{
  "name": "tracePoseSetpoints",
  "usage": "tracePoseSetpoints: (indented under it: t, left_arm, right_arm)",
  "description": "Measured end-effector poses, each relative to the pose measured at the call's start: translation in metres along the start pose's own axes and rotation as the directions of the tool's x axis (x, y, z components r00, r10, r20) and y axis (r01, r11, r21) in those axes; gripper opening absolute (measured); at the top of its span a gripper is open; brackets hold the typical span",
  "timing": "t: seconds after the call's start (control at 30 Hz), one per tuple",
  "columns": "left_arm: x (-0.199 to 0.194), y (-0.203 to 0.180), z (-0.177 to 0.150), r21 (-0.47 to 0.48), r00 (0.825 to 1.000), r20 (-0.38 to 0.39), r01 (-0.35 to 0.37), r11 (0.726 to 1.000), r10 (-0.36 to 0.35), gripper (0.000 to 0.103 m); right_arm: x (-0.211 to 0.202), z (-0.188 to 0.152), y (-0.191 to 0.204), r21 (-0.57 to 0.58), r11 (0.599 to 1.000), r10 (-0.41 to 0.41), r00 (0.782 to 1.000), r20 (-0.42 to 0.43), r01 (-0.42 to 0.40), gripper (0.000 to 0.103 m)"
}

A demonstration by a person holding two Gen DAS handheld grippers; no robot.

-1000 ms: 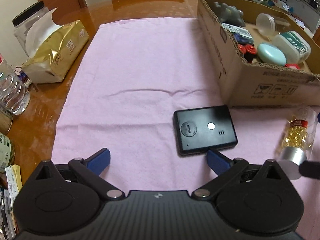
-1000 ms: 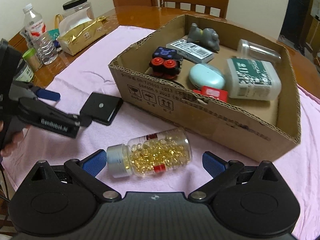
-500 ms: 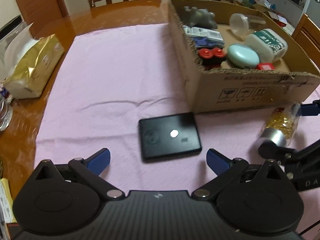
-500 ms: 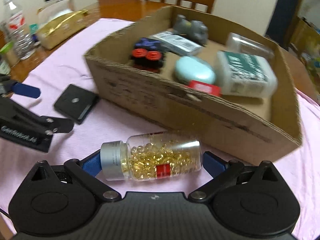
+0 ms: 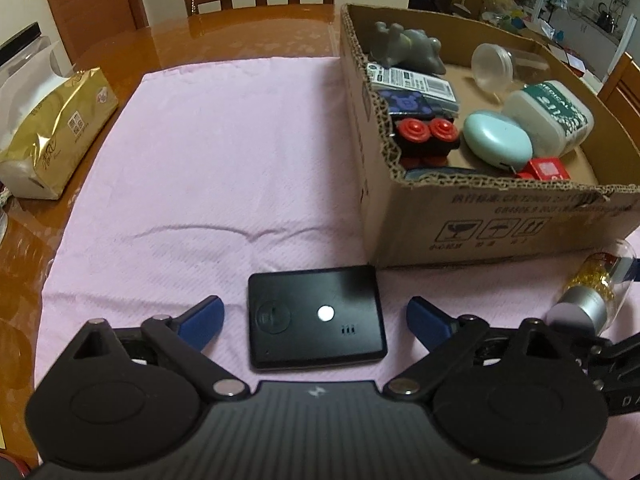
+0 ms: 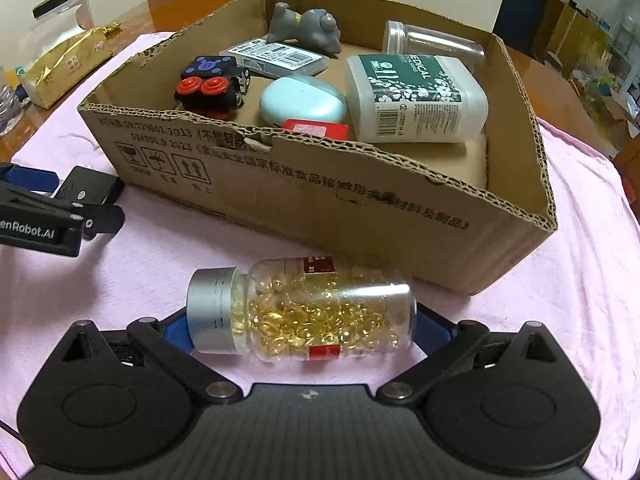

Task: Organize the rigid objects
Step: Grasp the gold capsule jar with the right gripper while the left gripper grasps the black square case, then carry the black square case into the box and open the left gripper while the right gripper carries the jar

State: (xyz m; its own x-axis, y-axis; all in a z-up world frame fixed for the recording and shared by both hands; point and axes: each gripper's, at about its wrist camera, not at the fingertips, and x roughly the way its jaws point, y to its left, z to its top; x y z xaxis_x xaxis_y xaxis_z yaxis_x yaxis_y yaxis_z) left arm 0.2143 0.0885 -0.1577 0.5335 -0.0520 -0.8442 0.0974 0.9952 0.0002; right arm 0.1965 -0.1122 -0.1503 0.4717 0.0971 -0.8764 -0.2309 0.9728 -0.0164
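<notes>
- Cardboard box point(image 6: 320, 200) is my landmark, sitting on the pink cloth point(image 5: 220, 160); toys, cases and bottles lie inside it.
- My left gripper point(image 5: 316, 320) hangs just in front of the box's near-left corner, jaws spread but just been closing, blue fingers point(image 5: 200, 320) either side of the flat black device point(image 5: 316, 316), not touching it.
- Black device lies flat on the cloth, just beside the box front wall.
- My right gripper point(image 6: 298, 326) is in front of the box's long wall; capsule bottle point(image 6: 304, 312) lies on its side between the fingers, silver cap left.
- Pads hidden behind the bottle's ends, can't tell if they're pinching.
- Gold tissue pack point(image 5: 52, 132) lies well left of the box.
</notes>
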Motion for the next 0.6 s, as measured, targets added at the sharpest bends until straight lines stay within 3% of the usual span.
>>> tracePoseSetpoints:
  t: [0.2,0.6]
  left_arm:
    - [-0.003,-0.010,0.001,0.051,0.999,0.026,0.031,0.998,-0.033,0.078]
    - [-0.006,-0.013,-0.003,0.060,0.999,0.031,0.034,0.998,-0.036,0.077]
  right_arm:
    - [-0.001,-0.003,0.001,-0.006,1.000,0.003,1.000,0.023,-0.003,0.103]
    - [-0.002,0.003,0.003,-0.033,0.999,0.017,1.000,-0.007,-0.018,0.103]
